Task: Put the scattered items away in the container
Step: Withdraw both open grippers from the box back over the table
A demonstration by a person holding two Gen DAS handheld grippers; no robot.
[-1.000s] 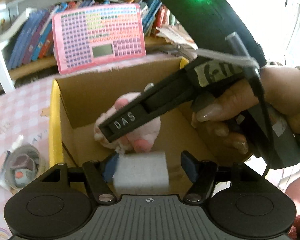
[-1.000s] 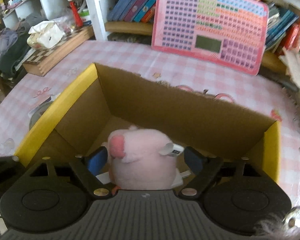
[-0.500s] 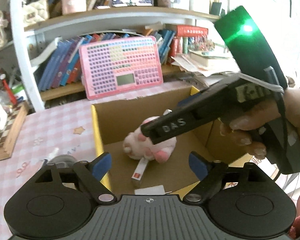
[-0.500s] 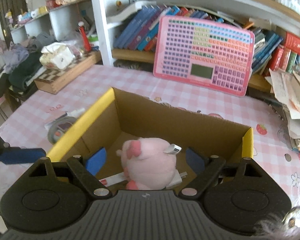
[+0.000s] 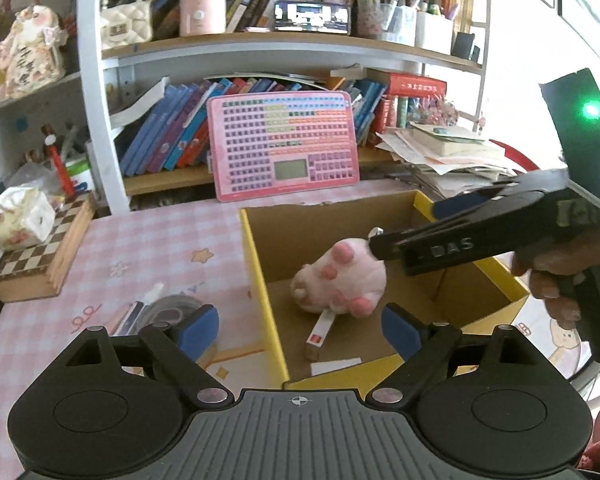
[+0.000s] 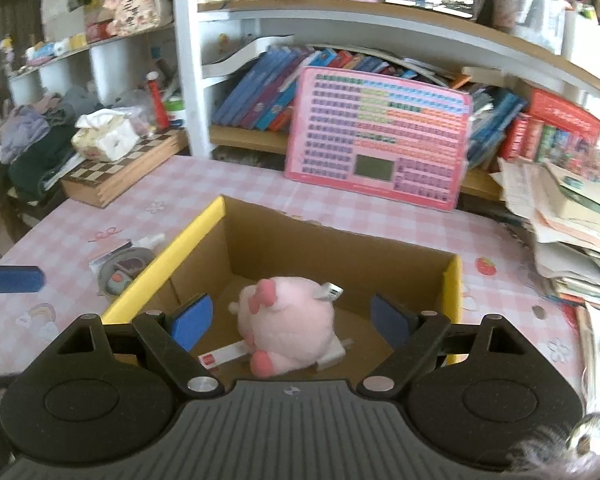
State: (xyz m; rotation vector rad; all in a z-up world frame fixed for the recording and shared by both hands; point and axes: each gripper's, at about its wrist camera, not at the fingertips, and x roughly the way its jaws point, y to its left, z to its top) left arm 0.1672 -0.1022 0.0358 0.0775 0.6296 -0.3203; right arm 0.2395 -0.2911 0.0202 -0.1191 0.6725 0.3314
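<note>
Both hand-held grippers empty, pointing downward

The left hand-held gripper is opening its jaws with nothing gripped between them. The right hand-held gripper stands wide apart, gripping nothing; a hand grips its handle, seen in the left view.

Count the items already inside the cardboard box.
3 visible: a pink plush toy mid-box, a thin white stick with a red end beside it, a flat white piece near the front wall. More may hide under the plush.

box: matt brown cardboard, glossy yellow outside; pig toy: fuzzy pink plush; tablecloth: smooth pink-checked
</note>
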